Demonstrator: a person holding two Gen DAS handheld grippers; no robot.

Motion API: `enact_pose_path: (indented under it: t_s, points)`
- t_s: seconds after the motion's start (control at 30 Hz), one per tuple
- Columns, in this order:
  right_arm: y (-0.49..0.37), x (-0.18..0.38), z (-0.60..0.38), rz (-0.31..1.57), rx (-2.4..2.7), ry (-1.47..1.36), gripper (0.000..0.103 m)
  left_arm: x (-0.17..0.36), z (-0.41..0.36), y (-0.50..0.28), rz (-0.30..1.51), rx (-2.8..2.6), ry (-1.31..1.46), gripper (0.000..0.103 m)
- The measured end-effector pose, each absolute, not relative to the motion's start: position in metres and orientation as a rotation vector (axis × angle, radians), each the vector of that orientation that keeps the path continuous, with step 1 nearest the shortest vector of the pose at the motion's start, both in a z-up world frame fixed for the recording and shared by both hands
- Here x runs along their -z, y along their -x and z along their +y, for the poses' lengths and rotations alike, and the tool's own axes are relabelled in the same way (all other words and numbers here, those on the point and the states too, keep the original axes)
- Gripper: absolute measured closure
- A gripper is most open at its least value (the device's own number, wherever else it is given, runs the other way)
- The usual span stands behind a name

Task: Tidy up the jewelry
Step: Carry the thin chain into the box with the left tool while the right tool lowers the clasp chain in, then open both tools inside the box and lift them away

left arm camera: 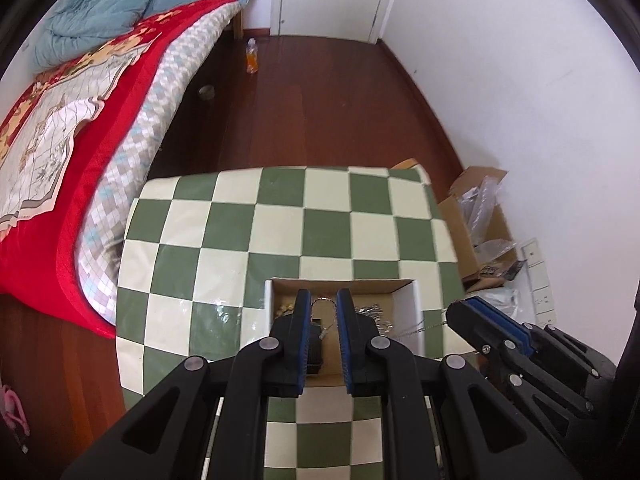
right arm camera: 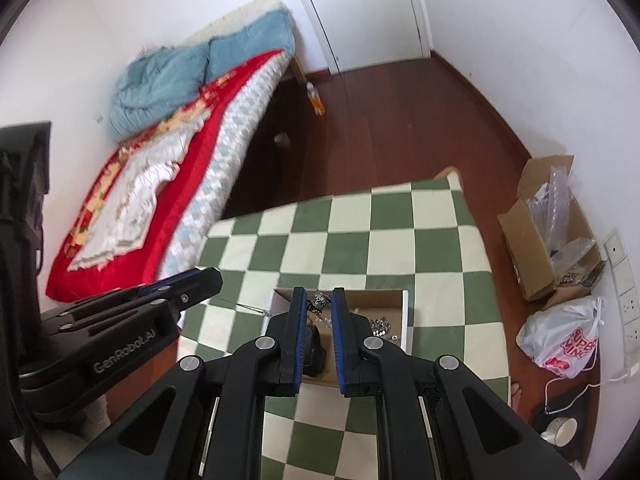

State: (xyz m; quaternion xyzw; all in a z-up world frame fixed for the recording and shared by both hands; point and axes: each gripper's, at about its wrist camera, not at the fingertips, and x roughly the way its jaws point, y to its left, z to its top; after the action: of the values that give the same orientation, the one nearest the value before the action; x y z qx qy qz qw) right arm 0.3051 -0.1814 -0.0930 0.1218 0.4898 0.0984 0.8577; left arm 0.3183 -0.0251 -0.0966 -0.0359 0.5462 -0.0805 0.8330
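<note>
Green-and-cream chequered table (left arm camera: 280, 216) carries an open white-walled cardboard box (left arm camera: 408, 300) holding silver chain jewelry (right arm camera: 380, 326). Left gripper (left arm camera: 323, 300) and right gripper (right arm camera: 317, 298) hover above it, jaws apart, empty.

box (left arm camera: 404, 300): near wall hidden behind gripper fingers (left arm camera: 303, 320) | jewelry (right arm camera: 380, 326): pieces too small to identify | pink item (left arm camera: 12, 408): cut off at 9 o'clock edge
</note>
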Motion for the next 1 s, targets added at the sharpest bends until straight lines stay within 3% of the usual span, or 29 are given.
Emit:
enact_pose_path:
  t_s: [0.6, 0.97, 1.0]
  points:
    - [-0.35, 0.206, -0.181, 1.305, -0.137, -0.181, 0.09, 0.189, -0.009, -0.337, 1.326, 0.089, 0.03, 0.092]
    - [-0.349, 0.224, -0.187, 1.356, -0.093, -0.128, 0.089, 0.176, -0.006, -0.331, 1.279, 0.044, -0.003, 0.088]
    - [-0.349, 0.222, -0.186, 1.356, -0.092, -0.126, 0.083, 0.172, -0.006, -0.331, 1.264, 0.038, -0.014, 0.083]
